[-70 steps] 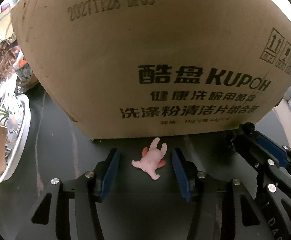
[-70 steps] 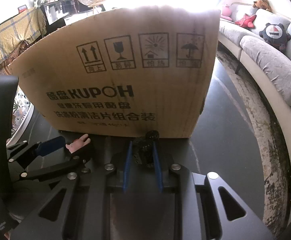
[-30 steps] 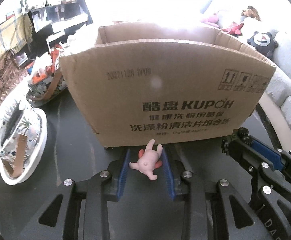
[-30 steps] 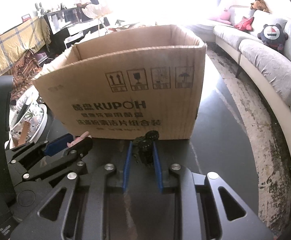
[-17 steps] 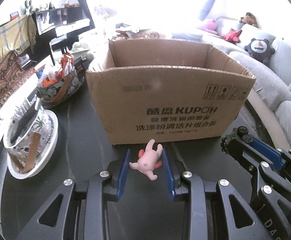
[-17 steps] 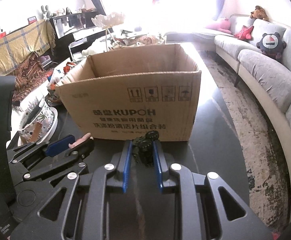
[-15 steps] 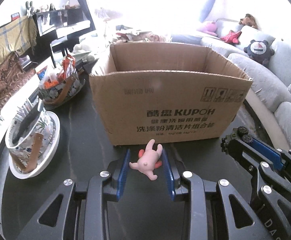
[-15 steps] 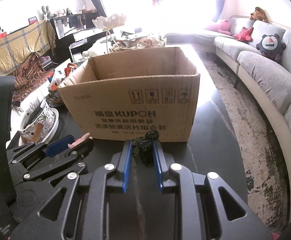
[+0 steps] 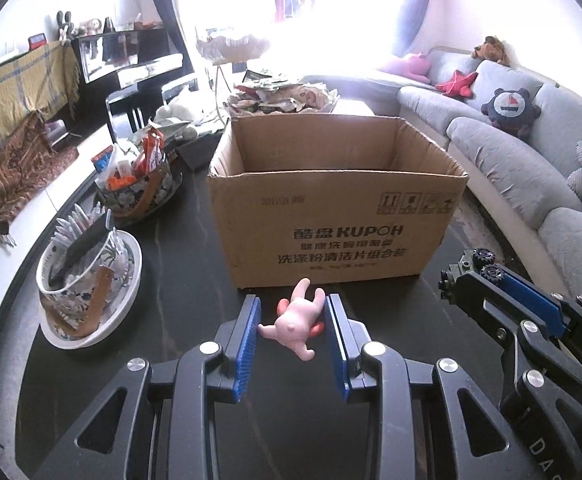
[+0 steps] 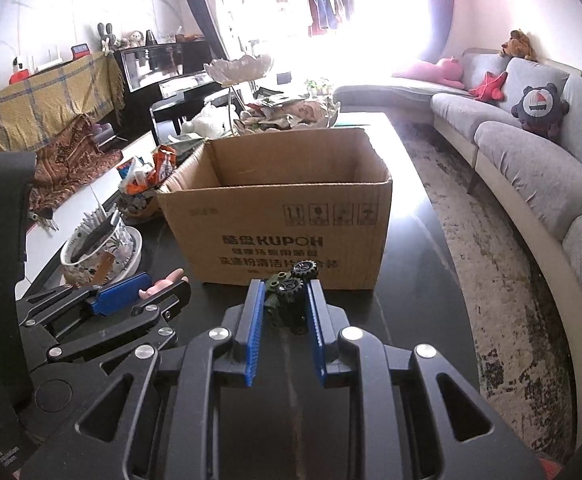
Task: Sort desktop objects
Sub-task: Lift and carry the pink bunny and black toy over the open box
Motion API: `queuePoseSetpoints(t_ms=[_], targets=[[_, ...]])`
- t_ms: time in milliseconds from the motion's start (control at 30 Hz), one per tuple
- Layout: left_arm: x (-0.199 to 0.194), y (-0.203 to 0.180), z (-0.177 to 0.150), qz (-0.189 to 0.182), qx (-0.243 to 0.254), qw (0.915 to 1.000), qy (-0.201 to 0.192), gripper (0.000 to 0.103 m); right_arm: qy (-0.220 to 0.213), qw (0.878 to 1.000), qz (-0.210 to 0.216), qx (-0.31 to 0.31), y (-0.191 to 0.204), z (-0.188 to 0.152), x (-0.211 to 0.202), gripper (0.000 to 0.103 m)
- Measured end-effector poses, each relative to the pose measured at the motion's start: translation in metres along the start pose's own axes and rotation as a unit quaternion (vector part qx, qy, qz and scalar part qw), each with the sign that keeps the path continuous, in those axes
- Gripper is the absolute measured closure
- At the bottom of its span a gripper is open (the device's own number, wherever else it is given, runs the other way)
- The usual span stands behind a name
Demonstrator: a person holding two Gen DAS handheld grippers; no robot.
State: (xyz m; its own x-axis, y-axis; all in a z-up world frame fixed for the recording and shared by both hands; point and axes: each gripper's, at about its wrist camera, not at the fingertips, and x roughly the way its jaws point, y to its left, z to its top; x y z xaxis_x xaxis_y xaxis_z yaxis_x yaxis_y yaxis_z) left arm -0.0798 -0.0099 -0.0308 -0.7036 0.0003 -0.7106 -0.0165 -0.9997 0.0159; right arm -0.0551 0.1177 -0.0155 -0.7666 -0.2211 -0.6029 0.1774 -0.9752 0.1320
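Note:
My left gripper [image 9: 291,304] is shut on a small pink toy figure [image 9: 295,322] and holds it above the dark table, in front of an open cardboard box [image 9: 331,208]. My right gripper [image 10: 283,288] is shut on a dark green toy car with black wheels [image 10: 291,296], also in front of the box [image 10: 283,216]. The box looks empty as far as its inside shows. The right gripper shows at the right of the left wrist view [image 9: 491,284], and the left gripper at the left of the right wrist view [image 10: 131,292].
A patterned bowl on a white plate [image 9: 87,276] and a basket of packets [image 9: 139,184] stand left of the box on the dark table [image 9: 179,280]. A grey sofa [image 9: 511,152] curves along the right. Clutter lies behind the box.
Both grippers have risen and pulled back from the box with their toys, so the box's open top now shows. The left gripper closed on the pink figure earlier.

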Motion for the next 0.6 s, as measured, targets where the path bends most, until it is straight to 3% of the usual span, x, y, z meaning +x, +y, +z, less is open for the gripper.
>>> queuePoseSetpoints(t_ms=[600], targets=[[-0.046,0.001,-0.003,0.002,-0.010,0.9997,-0.021,0.073,-0.035,0.999,0.016,-0.010,0.011,0.002,-0.048,0.084]])
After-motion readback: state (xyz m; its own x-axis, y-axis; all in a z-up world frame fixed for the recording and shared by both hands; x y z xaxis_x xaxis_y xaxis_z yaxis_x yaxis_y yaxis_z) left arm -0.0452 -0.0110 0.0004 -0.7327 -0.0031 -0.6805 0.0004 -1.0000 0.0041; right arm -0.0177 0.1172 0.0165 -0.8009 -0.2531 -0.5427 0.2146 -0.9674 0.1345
